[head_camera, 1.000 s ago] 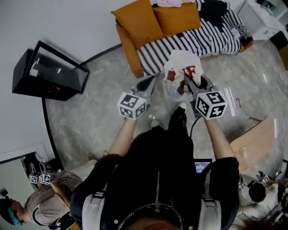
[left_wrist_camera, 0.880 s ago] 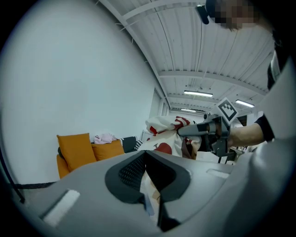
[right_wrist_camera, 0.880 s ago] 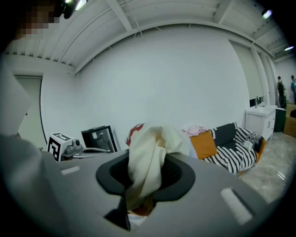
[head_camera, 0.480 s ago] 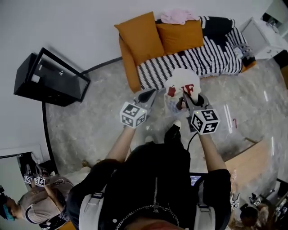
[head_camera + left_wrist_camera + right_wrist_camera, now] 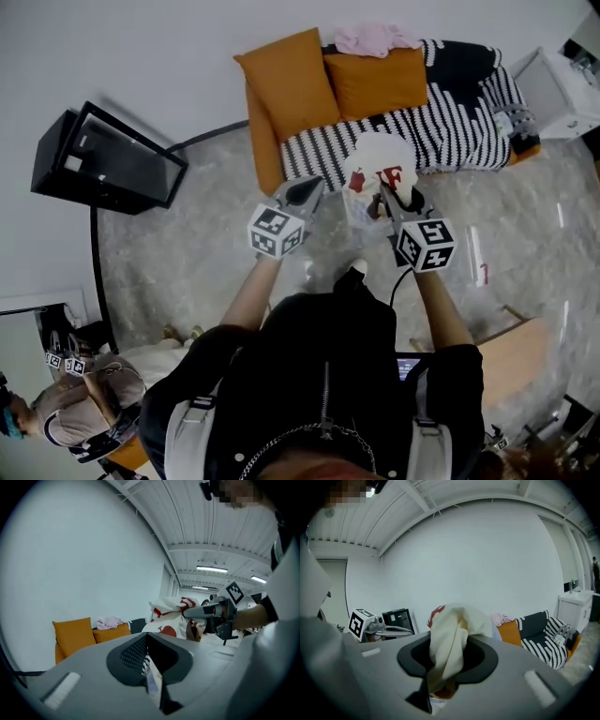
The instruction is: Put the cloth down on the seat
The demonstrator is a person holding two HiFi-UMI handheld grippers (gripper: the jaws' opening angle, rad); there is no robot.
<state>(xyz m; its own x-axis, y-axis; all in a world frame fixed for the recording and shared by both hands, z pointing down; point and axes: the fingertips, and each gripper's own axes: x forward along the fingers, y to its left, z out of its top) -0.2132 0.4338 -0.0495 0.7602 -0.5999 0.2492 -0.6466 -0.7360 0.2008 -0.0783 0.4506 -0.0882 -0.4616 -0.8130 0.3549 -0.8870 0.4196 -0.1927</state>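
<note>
I'm holding the cloth (image 5: 380,161) bunched up in the right gripper (image 5: 385,195); its fingers are clamping on a thick cream fold, with red print showing above them; the cloth is hanging in the air just in front of the sofa's striped seat (image 5: 450,112), not yet on it; the left gripper (image 5: 306,191) is hovering beside it, apart from the cloth, its fingers pressing together on nothing; two orange cushions (image 5: 291,82) are leaning at the seat's left end.
</note>
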